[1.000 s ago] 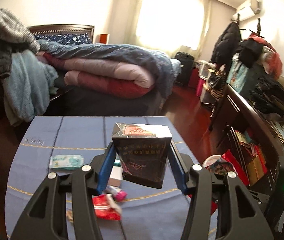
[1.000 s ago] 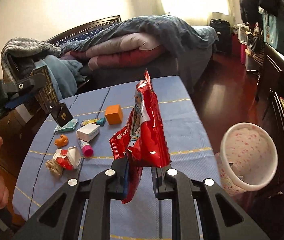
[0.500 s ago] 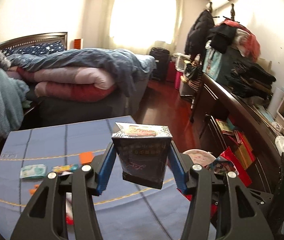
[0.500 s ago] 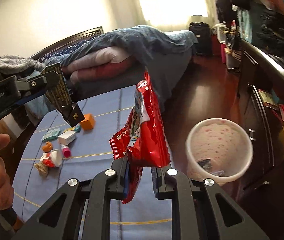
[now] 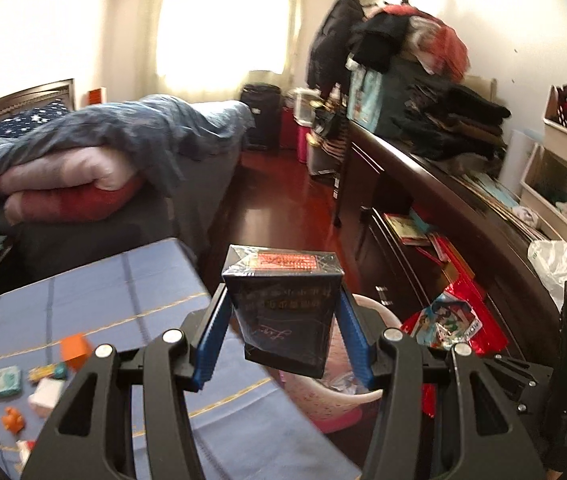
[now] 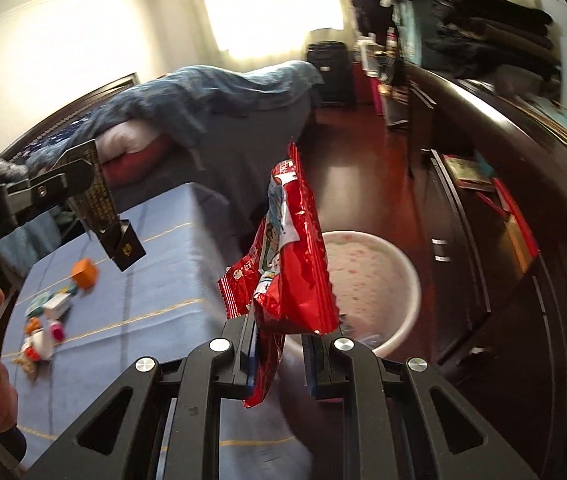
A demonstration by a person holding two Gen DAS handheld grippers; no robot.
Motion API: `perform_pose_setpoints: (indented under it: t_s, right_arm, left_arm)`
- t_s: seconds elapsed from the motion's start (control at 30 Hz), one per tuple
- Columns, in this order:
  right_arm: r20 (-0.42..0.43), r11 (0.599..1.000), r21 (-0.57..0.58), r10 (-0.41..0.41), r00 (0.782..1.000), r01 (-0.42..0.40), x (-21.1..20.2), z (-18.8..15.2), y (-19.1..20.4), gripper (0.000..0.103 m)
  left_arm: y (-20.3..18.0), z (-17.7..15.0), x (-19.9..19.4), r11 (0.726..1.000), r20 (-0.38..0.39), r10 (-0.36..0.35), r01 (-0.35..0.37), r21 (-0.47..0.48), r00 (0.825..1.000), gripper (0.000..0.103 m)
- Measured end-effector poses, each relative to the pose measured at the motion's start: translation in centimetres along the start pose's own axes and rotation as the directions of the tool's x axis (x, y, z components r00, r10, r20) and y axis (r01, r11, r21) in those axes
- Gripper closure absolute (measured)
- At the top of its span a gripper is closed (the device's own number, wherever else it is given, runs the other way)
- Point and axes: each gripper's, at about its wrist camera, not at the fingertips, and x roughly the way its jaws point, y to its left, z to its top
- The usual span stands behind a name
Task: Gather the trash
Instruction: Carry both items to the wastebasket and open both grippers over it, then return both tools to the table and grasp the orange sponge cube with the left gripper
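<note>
The left gripper (image 5: 283,340) clamps a dark box (image 5: 283,312) with blurred gold print, unreadable, held above the pale bin (image 5: 339,396) beside the blue table (image 5: 123,292). The right gripper (image 6: 279,354) pinches a red snack bag (image 6: 291,264), its white lettering illegible, over that bin (image 6: 399,276).

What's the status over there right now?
Left hand-held gripper shut on dark box. Right hand-held gripper shut on red wrapper. Bin ahead, unobstructed.
</note>
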Motion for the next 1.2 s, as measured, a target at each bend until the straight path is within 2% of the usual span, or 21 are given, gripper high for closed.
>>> perform_pose_setpoints:
  t_s: [0.27,0.3,0.33,0.4,0.6,0.7,0.83,0.97,1.03,1.2]
  right_arm:
    - [-0.054,0.995,0.026,-0.097,0.994,0.099,5.4,0.8,-4.0,0.085]
    - [-0.059,0.994,0.021,-0.107,0.992,0.108,6.0,1.0,-4.3,0.082]
    - [-0.063,0.993,0.015,-0.117,0.991,0.118,6.6,1.0,-4.5,0.081]
    - [-0.07,0.992,-0.004,-0.128,0.989,0.128,7.9,1.1,-4.9,0.074]
    - [-0.056,0.983,-0.038,-0.181,0.982,0.179,8.7,0.9,-5.0,0.047]
    - [-0.063,0.985,-0.031,-0.173,0.983,0.171,8.6,1.0,-5.0,0.047]
    - [-0.069,0.988,-0.016,-0.153,0.986,0.152,7.8,0.6,-4.2,0.041]
    - [-0.069,0.995,-0.014,-0.101,0.993,0.1,6.6,0.4,-2.1,0.036]
    - [-0.069,0.998,-0.026,-0.066,0.995,0.064,6.1,0.2,-0.6,0.034]
    - [-0.067,0.995,-0.095,0.023,0.998,-0.029,4.8,-0.1,4.1,0.031]
  left_arm:
    - [-3.4,0.5,7.8,0.995,-0.079,-0.088,0.091,0.037,0.993,0.049]
    - [-3.6,0.5,8.9,0.994,-0.092,-0.1,0.103,0.035,0.991,0.047]
    - [-3.8,0.5,9.8,0.993,-0.103,-0.111,0.115,0.033,0.988,0.044]
    - [-4.1,0.7,11.7,0.99,-0.119,-0.133,0.136,0.021,0.984,0.013]
    - [-3.1,1.4,12.8,0.991,-0.091,-0.136,0.135,-0.013,0.986,0.012]
    - [-2.2,1.6,11.8,0.993,-0.071,-0.12,0.119,-0.027,0.99,0.011]
    - [-0.5,1.7,10.2,0.998,-0.055,-0.049,0.048,-0.028,0.997,0.01]
    - [2.4,0.7,8.4,0.996,-0.062,0.082,-0.085,-0.041,0.995,0.006]
    - [4.4,0.1,7.6,0.984,-0.077,0.165,-0.169,-0.056,0.983,0.006]
    - [11.3,-1.8,6.6,0.913,-0.149,0.363,-0.383,-0.138,0.92,0.006]
